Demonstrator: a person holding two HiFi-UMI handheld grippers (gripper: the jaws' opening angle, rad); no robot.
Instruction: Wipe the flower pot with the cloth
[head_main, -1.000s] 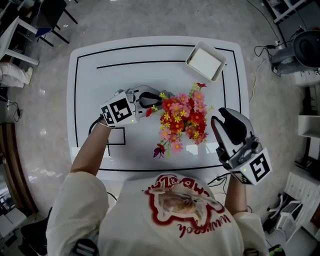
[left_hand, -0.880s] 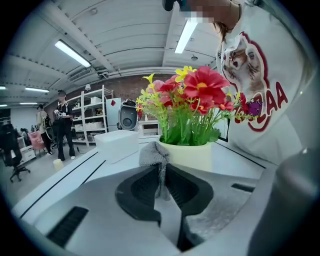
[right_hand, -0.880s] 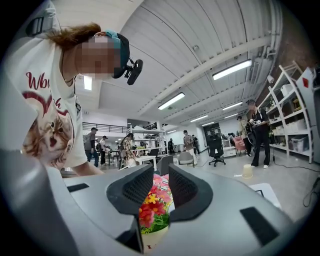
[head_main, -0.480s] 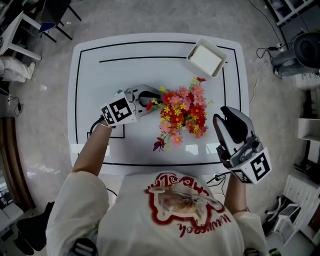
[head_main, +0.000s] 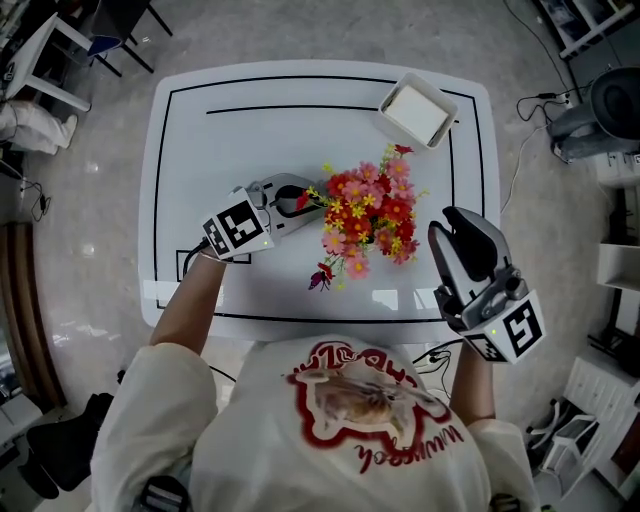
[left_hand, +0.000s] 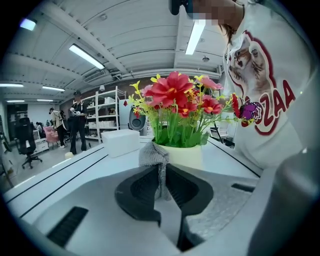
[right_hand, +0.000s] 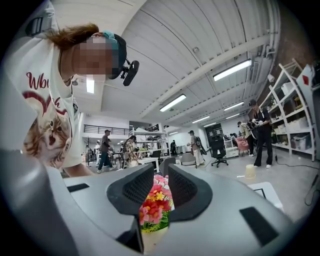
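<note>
The left tool (left_hand: 161, 175) has its jaws narrow and clamped on a grey cloth (left_hand: 154, 156); the bunched end of the cloth seems to lie against the left side of the cream flower pot (left_hand: 186, 155); the pot carries red, pink and yellow flowers (left_hand: 175, 95) and stands near the middle of the white bench (head_main: 300, 130), between the two tools. The right tool (right_hand: 160, 170) has just been closing a little; its jaws stand apart with nothing between them. A white box (head_main: 418, 112) sits at the far right corner.
</note>
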